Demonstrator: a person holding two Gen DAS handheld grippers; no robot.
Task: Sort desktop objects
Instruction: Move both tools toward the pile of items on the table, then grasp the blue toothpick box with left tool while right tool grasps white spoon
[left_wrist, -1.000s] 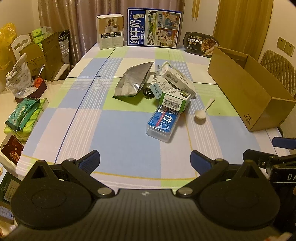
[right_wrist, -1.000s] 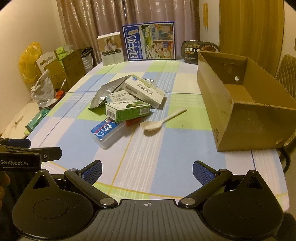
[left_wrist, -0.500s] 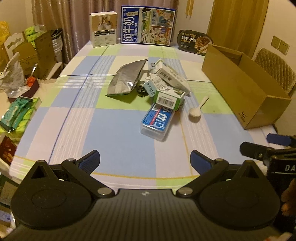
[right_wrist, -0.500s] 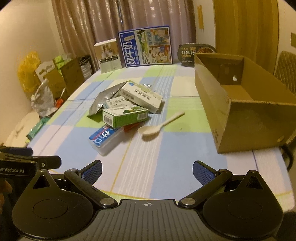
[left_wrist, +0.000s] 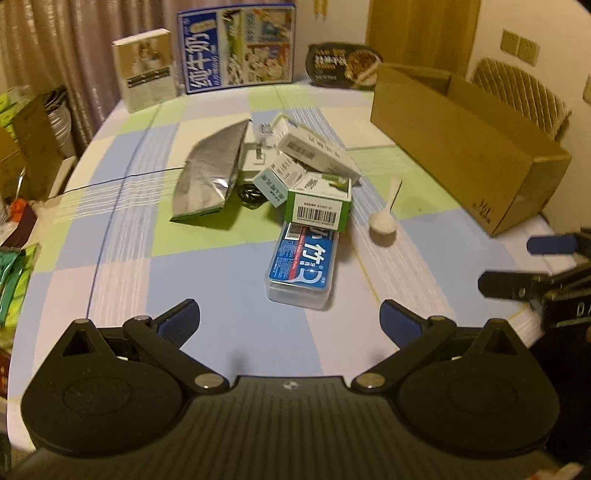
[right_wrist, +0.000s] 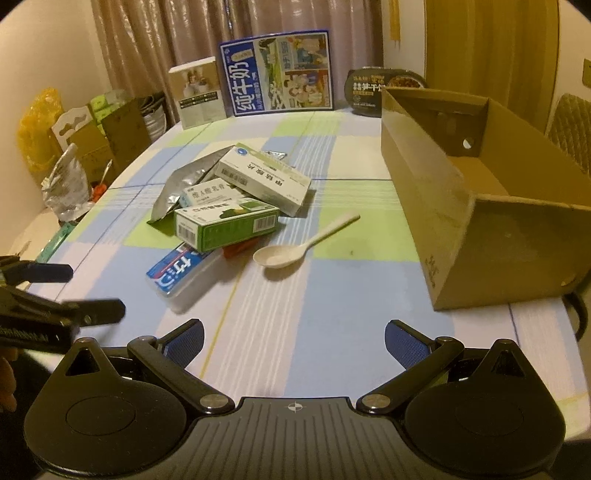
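Both grippers are hovering over the near edge of the table (left_wrist: 122, 280), each with its jaws spread wide and nothing between them. The left gripper (left_wrist: 290, 319) is pointing at the clutter in the middle of the checked cloth; the right gripper (right_wrist: 293, 338) is facing the same pile from a little further right, and its blue-padded fingers (left_wrist: 546, 244) are showing at the right edge of the left view.

The pile is sitting in the centre of the table. A clear case (left_wrist: 301, 267) with a blue label is lying nearest, and a green box (left_wrist: 319, 205) is resting on its far end. Behind that a small teal box (left_wrist: 275, 181) is leaning against a long white box (left_wrist: 317, 149), which is lying tilted across the top. A silver pouch (left_wrist: 212, 177) is lying flat just left of the boxes, touching them. A black coil of cable (left_wrist: 251, 194) is peeking out between pouch and teal box. A white spoon (right_wrist: 295, 249) is lying apart, just right of the pile, bowl toward the grippers.

A carton (right_wrist: 476, 206) is standing open on the right side of the table, well apart from the pile, and looking empty from the right view. At the far edge a milk box (right_wrist: 277, 74), a smaller box (right_wrist: 197, 92) and a black bowl (right_wrist: 369, 90) are standing in a row.
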